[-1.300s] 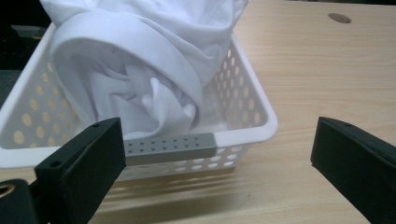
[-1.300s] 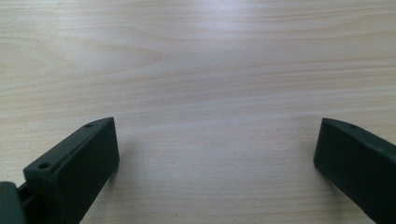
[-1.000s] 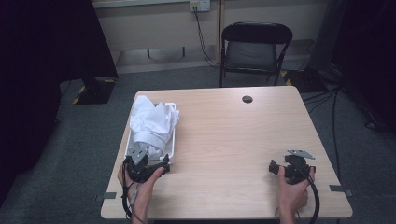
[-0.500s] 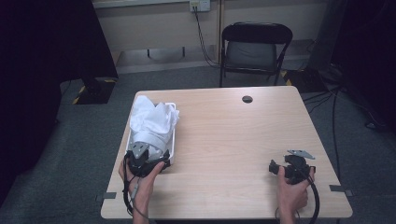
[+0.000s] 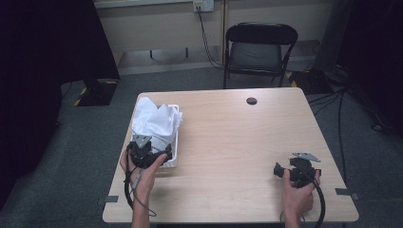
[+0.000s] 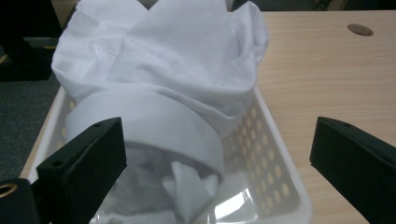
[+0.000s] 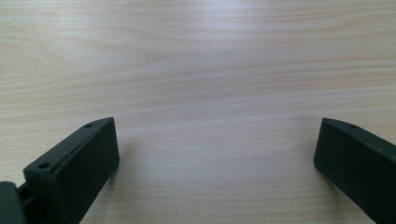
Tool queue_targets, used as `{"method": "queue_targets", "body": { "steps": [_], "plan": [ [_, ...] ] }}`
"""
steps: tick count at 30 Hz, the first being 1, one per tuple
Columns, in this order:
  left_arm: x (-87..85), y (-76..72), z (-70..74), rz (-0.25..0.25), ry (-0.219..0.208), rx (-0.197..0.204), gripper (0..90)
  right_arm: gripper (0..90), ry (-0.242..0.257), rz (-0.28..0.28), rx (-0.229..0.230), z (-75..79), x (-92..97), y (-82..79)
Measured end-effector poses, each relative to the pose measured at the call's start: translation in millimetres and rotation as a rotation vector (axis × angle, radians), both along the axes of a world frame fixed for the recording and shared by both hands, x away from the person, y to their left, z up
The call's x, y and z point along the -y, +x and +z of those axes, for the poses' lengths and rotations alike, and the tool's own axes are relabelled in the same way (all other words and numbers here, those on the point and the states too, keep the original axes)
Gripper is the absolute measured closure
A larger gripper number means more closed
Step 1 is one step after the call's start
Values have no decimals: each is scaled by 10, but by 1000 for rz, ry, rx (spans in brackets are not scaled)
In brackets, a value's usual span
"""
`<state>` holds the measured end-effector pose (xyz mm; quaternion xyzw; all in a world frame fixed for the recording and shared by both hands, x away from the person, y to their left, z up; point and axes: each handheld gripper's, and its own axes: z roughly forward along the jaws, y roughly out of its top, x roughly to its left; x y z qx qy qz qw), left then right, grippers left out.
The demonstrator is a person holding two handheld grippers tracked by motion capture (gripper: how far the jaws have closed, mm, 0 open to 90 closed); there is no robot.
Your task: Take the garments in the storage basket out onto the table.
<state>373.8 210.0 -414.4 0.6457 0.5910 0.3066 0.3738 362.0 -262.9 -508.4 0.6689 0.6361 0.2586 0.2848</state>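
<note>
A crumpled white cloth (image 5: 157,119) (image 6: 173,70) fills a white perforated basket (image 5: 174,154) (image 6: 275,172) at the table's left side. My left gripper (image 5: 142,152) (image 6: 217,158) hovers at the basket's near end, open, its jaws spread wide over the cloth with nothing held. My right gripper (image 5: 280,171) (image 7: 217,158) rests low over the bare wood near the table's front right, open and pointing left, with only tabletop between its jaws.
The light wooden table (image 5: 237,142) has a round cable hole (image 5: 251,100) (image 6: 360,30) near its far edge. A black folding chair (image 5: 259,50) stands beyond the table. Cables trail from both grippers toward the front edge.
My left gripper has crept slightly forward over the basket's near end. The right gripper has stayed put.
</note>
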Motion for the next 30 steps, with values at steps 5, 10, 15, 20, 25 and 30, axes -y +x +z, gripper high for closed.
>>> {"method": "queue_targets", "body": {
  "steps": [5, 10, 15, 20, 25, 30],
  "plan": [
    [-37, 63, -17, 1, 0, -18, 34, 0, 0, 0, 0, 0, 0, 0],
    [-87, 163, 3, -8, -1, -37, 28, 0, 1, 0, 0, 0, -1, 0],
    [-114, 182, 45, -2, -7, -32, 31, 0, 0, 0, 0, 0, 0, 0],
    [-144, 267, 66, -5, -7, -46, 28, 0, 0, 0, 0, 0, -1, 0],
    [-184, 317, 117, 2, -14, -50, 29, 0, 0, 0, 0, 0, 0, 0],
    [-242, 348, 128, 6, -23, -57, 30, 0, 0, 0, 0, 0, 0, 0]
  ]
}}
